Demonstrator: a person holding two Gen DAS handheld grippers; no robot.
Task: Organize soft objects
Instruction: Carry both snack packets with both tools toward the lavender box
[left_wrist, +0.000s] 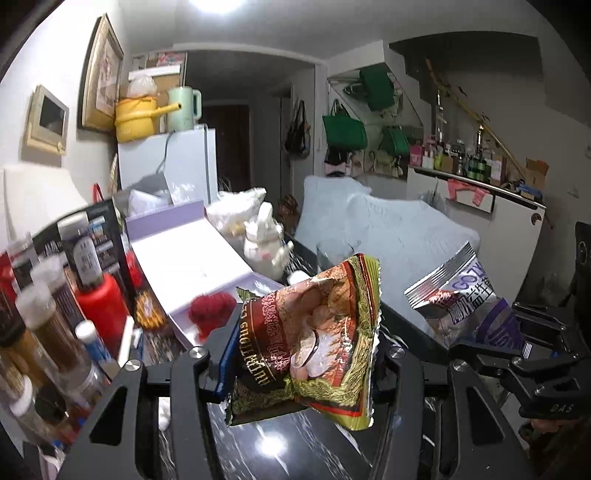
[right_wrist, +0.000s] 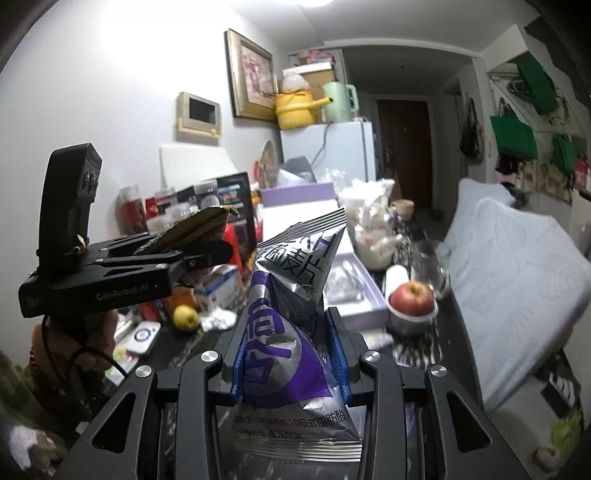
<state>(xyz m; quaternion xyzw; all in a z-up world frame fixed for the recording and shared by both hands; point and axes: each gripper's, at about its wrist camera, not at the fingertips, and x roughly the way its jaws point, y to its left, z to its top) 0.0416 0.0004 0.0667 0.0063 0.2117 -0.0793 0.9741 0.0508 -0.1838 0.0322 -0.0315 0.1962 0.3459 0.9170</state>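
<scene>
Left tool (left_wrist: 303, 347): you have it clenched on the red-gold snack pouch (left_wrist: 314, 332), which is off the bench (left_wrist: 295, 450) and in the air.
Right tool (right_wrist: 290, 363): clamped tight on the silver-purple pouch (right_wrist: 291, 332), also lifted; blue pads press both sides.
Progress: early-to-mid, by my read. Both pouches are picked up, neither is placed yet.
Left to do: you need a drop spot. The open lilac box (right_wrist: 364, 314) beside the apple (right_wrist: 412, 297) looks a likely one, but I can't confirm it.
Clutter: jars, bottles and a white plush rabbit (left_wrist: 264, 240) sit along the bench; whether the rabbit counts as pending I can't tell.
Text, red-gold pouch: "NUTRITIOUS" plus more letters cut off; Chinese characters too warped to read.
Text, silver-purple pouch: "GO" partly visible in the left wrist view; a small line ends "0反式脂肪酸".
Text, left tool body: "GenRobot.AI" in the right wrist view.
</scene>
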